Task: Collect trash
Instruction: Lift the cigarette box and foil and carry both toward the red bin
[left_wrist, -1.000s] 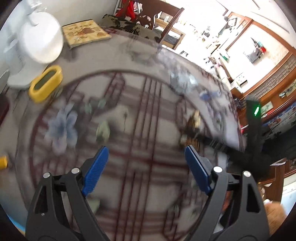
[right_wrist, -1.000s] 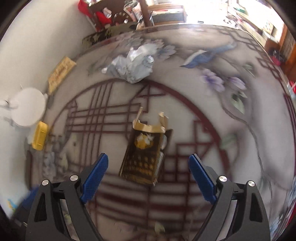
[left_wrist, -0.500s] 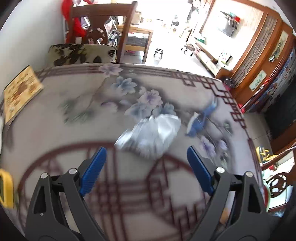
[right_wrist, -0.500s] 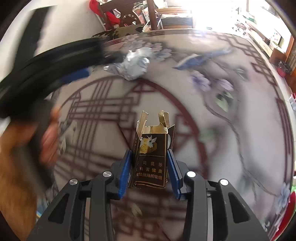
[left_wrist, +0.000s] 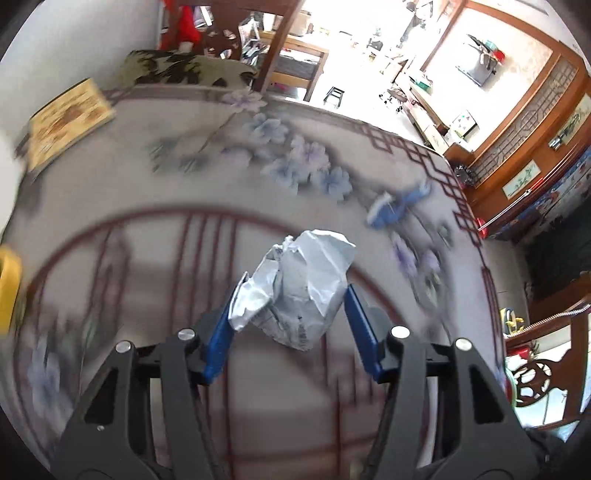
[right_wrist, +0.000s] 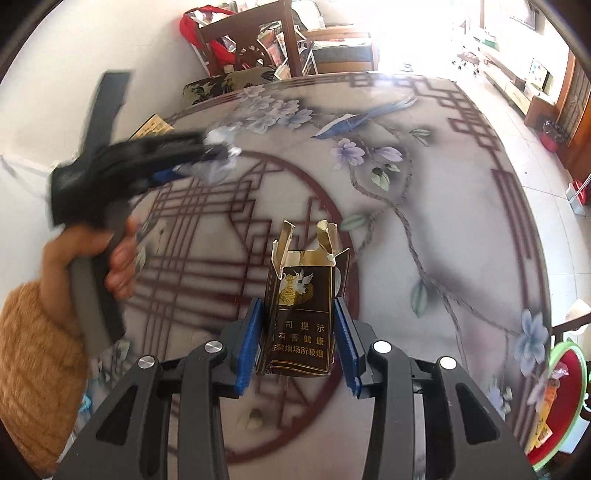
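A crumpled silver-white wrapper (left_wrist: 306, 280) sits between the blue pads of my left gripper (left_wrist: 293, 295). The jaws are closing and both pads touch its sides, just above the flower-patterned table (left_wrist: 184, 192). In the right wrist view this same left gripper (right_wrist: 216, 157) is a blurred black shape at the left, held by a hand (right_wrist: 118, 258) in an orange sleeve (right_wrist: 33, 369). My right gripper (right_wrist: 298, 308) is shut on a dark brown and gold cigarette pack (right_wrist: 303, 280). The pack's top is torn open, and it is held upright off the table.
A yellow box (left_wrist: 7, 291) lies at the table's left edge and a flat patterned box (left_wrist: 66, 122) at the far left corner. A wooden chair with a floral cushion (left_wrist: 173, 70) stands behind the table. The table's right edge (left_wrist: 465, 206) drops to the floor.
The left gripper swung across the table to the wrapper and its jaws narrowed around it. The right gripper closed on the cigarette pack and raised it off the table.
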